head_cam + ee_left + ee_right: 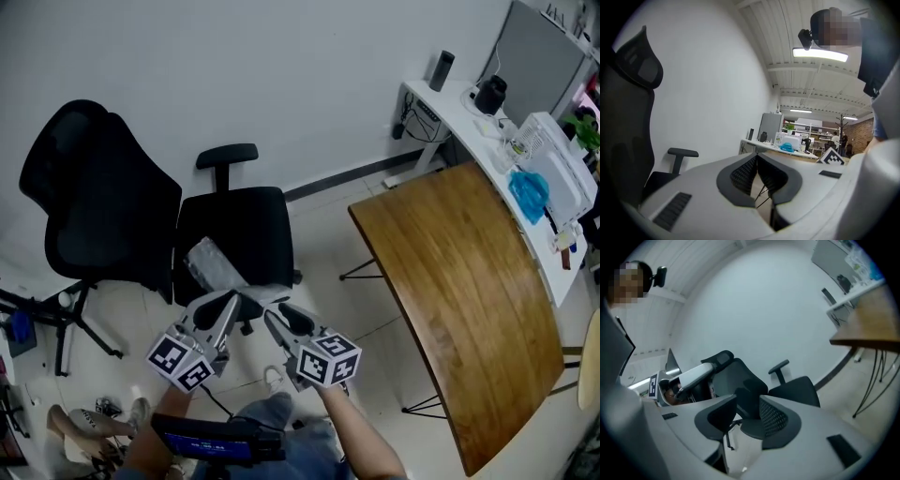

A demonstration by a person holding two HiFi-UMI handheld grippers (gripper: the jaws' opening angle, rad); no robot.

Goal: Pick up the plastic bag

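Note:
The plastic bag, clear and crumpled, lies on the front left of the black office chair's seat. In the head view both grippers hover just in front of the seat's near edge, close beside each other. My left gripper sits just below the bag, its pad tips meeting with nothing visible between them. My right gripper stands open to its right; only the chair shows through its gap. Neither gripper view shows the bag.
A brown wooden table on thin legs stands to the right of the chair. Behind it a white desk carries a monitor, a clear box and a blue object. Shoes lie on the floor at the lower left.

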